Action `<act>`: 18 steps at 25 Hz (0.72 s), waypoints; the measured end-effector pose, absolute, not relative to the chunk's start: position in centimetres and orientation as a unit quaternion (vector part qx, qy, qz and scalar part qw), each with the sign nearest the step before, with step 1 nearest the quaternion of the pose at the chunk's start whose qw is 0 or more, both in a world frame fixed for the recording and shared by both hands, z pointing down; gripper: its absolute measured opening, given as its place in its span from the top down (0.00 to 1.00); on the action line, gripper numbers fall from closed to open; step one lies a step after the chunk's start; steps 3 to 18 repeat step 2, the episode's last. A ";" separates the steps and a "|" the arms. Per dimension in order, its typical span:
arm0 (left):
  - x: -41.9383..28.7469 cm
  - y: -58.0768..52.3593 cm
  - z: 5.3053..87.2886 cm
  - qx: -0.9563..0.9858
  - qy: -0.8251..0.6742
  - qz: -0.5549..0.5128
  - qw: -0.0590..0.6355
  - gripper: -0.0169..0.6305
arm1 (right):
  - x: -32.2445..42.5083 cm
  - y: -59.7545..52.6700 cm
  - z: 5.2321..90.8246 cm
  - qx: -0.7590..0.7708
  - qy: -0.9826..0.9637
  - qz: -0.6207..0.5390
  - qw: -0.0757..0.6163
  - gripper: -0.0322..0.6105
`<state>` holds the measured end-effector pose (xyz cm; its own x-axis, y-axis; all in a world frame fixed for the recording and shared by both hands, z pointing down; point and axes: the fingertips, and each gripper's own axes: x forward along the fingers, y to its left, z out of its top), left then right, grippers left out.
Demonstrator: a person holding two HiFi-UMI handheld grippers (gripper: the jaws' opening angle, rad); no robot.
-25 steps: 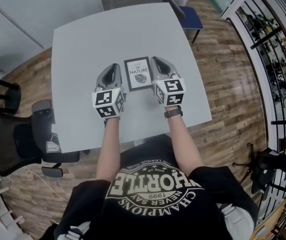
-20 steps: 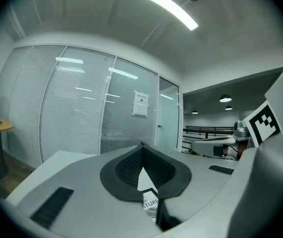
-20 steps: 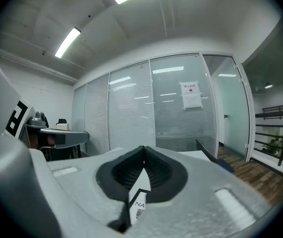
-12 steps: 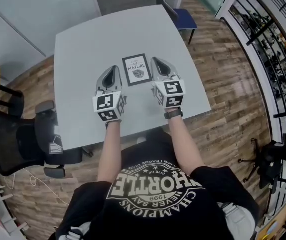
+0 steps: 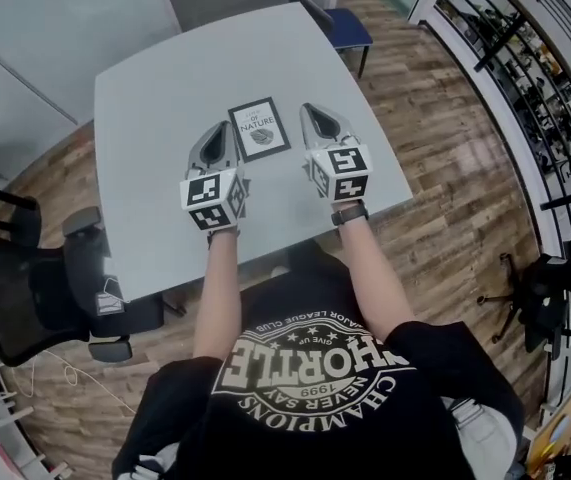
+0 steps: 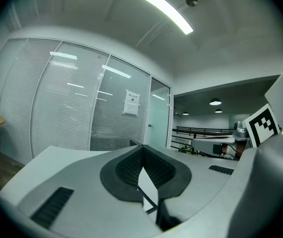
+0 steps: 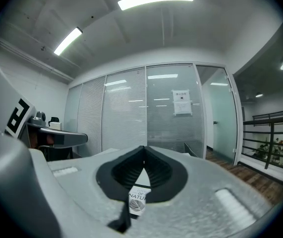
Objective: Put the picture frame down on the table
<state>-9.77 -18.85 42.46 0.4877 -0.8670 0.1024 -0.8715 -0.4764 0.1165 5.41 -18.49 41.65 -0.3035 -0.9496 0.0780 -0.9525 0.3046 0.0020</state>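
The picture frame (image 5: 259, 128), dark-edged with a white print that reads "of nature", rests on the grey table (image 5: 145, 98) with nothing touching it. I cannot tell whether it lies flat or leans. My left gripper (image 5: 217, 134) is just to its left and my right gripper (image 5: 312, 116) just to its right, both shut and holding nothing. In the right gripper view the picture frame (image 7: 137, 201) shows through the hollow below the right gripper (image 7: 143, 150). In the left gripper view only a sliver of the picture frame (image 6: 149, 191) shows below the left gripper (image 6: 142, 150).
A blue chair (image 5: 343, 23) stands at the table's far right corner. A black office chair (image 5: 35, 288) is at the near left. The table's front edge (image 5: 265, 250) runs just under my wrists. A black railing (image 5: 525, 68) lines the right side.
Both grippers have drawn slightly away from the frame's sides, leaving small gaps. The head view has shifted, so the table sits a little higher and further left in the picture.
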 end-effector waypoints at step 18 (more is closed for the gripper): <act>-9.4 -18.8 42.2 0.862 -0.500 0.015 0.078 0.97 | 5.9 -18.3 42.0 0.590 -0.806 0.024 0.037 0.95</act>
